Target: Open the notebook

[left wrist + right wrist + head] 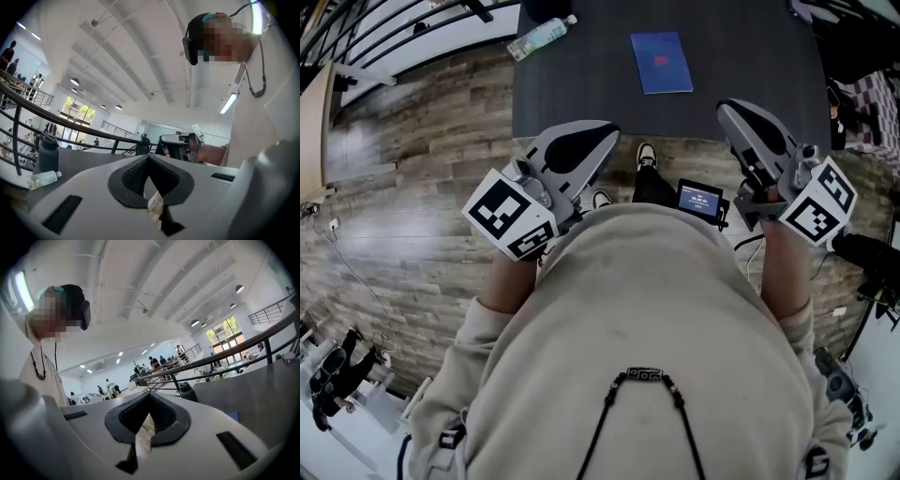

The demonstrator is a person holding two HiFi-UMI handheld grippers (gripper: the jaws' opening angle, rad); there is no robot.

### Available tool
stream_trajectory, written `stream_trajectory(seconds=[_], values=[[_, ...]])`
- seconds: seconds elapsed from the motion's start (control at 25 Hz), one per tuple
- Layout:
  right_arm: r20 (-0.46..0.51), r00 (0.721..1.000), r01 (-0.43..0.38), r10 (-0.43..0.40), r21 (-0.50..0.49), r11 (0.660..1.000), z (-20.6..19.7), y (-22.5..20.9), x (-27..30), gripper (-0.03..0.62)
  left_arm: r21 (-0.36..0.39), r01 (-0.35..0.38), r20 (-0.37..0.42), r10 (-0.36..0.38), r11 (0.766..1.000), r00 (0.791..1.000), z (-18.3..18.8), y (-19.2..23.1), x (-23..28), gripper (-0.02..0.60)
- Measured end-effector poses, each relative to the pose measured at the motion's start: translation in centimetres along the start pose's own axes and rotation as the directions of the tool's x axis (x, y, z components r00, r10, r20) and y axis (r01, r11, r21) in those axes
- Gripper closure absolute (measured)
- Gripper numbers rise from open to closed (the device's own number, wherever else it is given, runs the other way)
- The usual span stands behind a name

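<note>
Head view has the thin blue notebook lying flat and shut on the dark grey surface, towards the far side and a bit right of centre. Both claws are held back near the person's body, over the wood-plank floor and well apart from the book, so imo nothing's started yet.

Left claw: the left gripper view shows its black ribbed pads pressed together at the tip, nothing pinched btwn them. Right claw is the same deal in the right gripper view. Pads touching, empty, w/ just a sliver of blue peeking past its edge.

What could go wrong from here, afaict:
- The cover is thin and sits flush on the surface, so a closed claw can't get under it. Come in w/o spreading the pads first and you just shove the book along, prob sliding it bc nothing's holding it down. One claw pinning it while the other lifts the cover would sort that.
- Pinch too deep at the edge and you grab a wad of pages or the whole book, not just the cover.
- The clear plastic bottle lies right at the far left edge. A wide sweep of the left claw could knock it off.
</note>
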State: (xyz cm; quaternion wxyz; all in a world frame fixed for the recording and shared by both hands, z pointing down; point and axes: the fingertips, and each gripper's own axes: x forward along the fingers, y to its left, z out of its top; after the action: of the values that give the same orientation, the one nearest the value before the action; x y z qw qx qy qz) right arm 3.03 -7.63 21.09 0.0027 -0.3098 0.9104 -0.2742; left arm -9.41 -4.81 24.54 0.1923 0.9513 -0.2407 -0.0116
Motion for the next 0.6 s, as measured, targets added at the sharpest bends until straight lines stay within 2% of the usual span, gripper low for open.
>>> stream_trajectory(seconds=[0.24, 0.4, 0.52, 0.6], values=[[0.005, 0.996, -0.084, 0.084, -0.004, 0.996, 2.8, -4.5, 2.2, 0.579, 0.026, -0.067, 0.007, 0.067, 0.997, 0.998, 1.7, 2.8, 3.4, 0.580], [0.009, 0.995, -0.102, 0.102, -0.039, 0.994, 3.8, -4.1, 4.3, 0.579, 0.039, -0.064, 0.025, 0.063, 0.997, 0.998, 2.6, 4.0, 2.5, 0.580], [-0.007, 0.993, -0.121, 0.121, -0.044, 0.992, 4.8, -5.4, 5.1, 0.579, 0.038, -0.081, 0.027, 0.080, 0.996, 0.996, 3.4, 5.1, 3.7, 0.580], [-0.012, 0.992, -0.123, 0.123, -0.035, 0.992, 3.2, -5.2, 3.7, 0.579, 0.035, -0.087, 0.022, 0.086, 0.996, 0.996, 2.1, 3.6, 3.5, 0.580]])
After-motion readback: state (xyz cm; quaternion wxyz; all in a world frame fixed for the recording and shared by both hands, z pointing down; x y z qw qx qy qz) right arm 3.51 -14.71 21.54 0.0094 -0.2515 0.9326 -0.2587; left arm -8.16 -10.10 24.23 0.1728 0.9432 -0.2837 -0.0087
